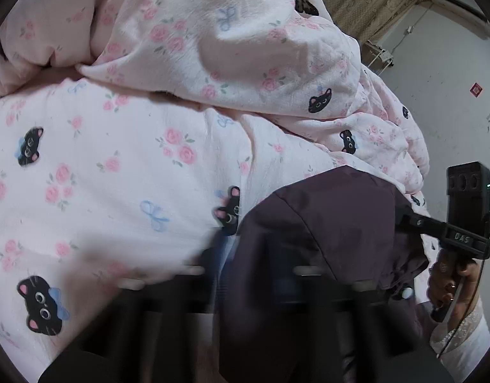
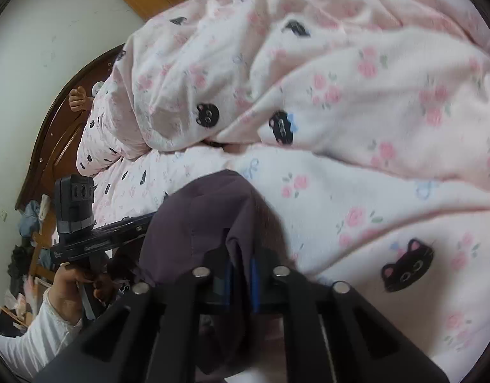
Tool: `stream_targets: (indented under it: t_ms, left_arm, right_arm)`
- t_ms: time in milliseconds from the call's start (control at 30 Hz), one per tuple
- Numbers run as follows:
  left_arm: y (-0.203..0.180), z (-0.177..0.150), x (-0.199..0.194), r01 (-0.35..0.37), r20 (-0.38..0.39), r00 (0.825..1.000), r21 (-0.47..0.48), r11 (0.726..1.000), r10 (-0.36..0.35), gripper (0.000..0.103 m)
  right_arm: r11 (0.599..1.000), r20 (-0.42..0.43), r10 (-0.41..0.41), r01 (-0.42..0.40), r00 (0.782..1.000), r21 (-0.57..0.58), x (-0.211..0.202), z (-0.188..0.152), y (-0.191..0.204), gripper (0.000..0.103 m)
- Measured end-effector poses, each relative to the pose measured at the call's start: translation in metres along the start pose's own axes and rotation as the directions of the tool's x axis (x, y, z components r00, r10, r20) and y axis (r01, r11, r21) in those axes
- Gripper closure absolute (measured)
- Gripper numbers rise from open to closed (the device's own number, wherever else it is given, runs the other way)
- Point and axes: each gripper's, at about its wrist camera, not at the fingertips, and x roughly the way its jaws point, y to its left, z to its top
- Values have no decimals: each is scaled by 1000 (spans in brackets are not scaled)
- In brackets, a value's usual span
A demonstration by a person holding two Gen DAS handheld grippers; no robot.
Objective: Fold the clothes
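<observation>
Now both tools are pinching the purple garment (image 2: pixel 194 223) tightly. It is hanging stretched between the left tool (image 2: pixel 143 220) and the right tool (image 2: pixel 241 274), above the bed (image 2: pixel 340 191).

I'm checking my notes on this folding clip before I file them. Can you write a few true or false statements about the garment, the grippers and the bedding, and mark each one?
1. The garment is dark purple. True.
2. It lies on a bare wooden table. False: it lies on a pink quilt printed with roses and black cat faces.
3. The right gripper is shut on the garment. True: cloth is pinched between its blue-padded fingers.
4. The left gripper is wide open, well clear of the garment. False: it is shut at the garment's edge, though blur hides the grip itself.
5. Each gripper appears in the other's camera view. True.
</observation>
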Motion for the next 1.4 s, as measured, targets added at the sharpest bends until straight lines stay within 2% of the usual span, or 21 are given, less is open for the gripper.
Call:
stream_targets:
  t_ms: [100, 167, 300, 333, 400, 433, 467, 500, 533, 667, 733, 800, 833, 900, 933, 1100, 1267, 1400]
  left_arm:
    - [1, 4, -5, 13, 32, 999, -11, 1000, -12, 101]
    - [1, 7, -9, 26, 44, 999, -16, 1000, -25, 101]
    - [5, 8, -17, 14, 22, 1000, -42, 999, -13, 101]
    - [9, 9, -18, 18, 10, 1000, -65, 998, -17, 98]
    - [17, 10, -18, 44, -6, 999, -112, 993, -44, 77]
    - [20, 9, -19, 64, -5, 998, -127, 990, -65, 56]
    - [20, 9, -18, 96, -13, 995, -137, 986, -99, 46]
    - [21, 9, -17, 138, -29, 989, -143, 980, -143, 46]
    - [20, 8, -16, 149, -43, 987, -140, 979, -156, 46]
    - [10, 4, -4, 118, -115, 985, -109, 987, -131, 46]
    - [2, -1, 3, 109, -117, 986, -90, 990, -119, 46]
    - [-4, -3, 4, 115, -107, 987, -58, 992, -120, 51]
    - [-9, -2, 2, 120, -98, 988, -34, 992, -123, 67]
    - [-18, 0, -3, 126, -78, 989, 14, 992, -125, 85]
    - [-22, 1, -6, 132, -66, 989, 32, 991, -130, 98]
    - [-37, 9, -23, 115, 10, 993, 91, 989, -116, 101]
    - [-37, 25, -40, 47, 117, 991, 105, 993, -59, 101]
    - [-25, 33, -20, -33, 107, 994, 90, 995, 23, 101]
  right_arm:
    - [1000, 37, -5, 5, 999, -14, -9, 5, 4, 98]
    - [1000, 49, -8, 9, 999, -22, -15, 9, 7, 98]
    - [999, 42, -19, 20, 999, -40, -20, 13, 9, 98]
    - [999, 33, -28, 29, 999, -41, -19, 13, 8, 98]
    - [998, 16, -43, 43, 999, -39, -16, 11, 5, 94]
    - [998, 8, -45, 46, 999, -36, -15, 9, 3, 94]
    - [998, 0, -48, 48, 999, -34, -14, 8, 1, 93]
    - [999, -4, -46, 46, 999, -29, -14, 7, -1, 93]
    - [999, -8, -44, 43, 999, -24, -13, 6, -3, 93]
    - [998, -23, -57, 57, 998, -17, -10, 3, -10, 93]
    - [996, -31, -84, 83, 996, -16, -7, 0, -14, 96]
    - [996, -36, -90, 90, 995, -6, -6, -4, -19, 97]
    - [996, -37, -93, 93, 995, -1, -5, -6, -22, 97]
    - [995, -39, -96, 96, 995, 5, -5, -9, -26, 97]
    - [995, -38, -96, 96, 995, 3, -5, -10, -26, 97]
    - [995, -4, -93, 93, 996, -25, -14, -6, -18, 100]
    - [993, 74, -88, 93, 993, -71, -29, 8, 2, 100]
    - [986, 67, -133, 139, 989, -88, -18, 17, 7, 100]
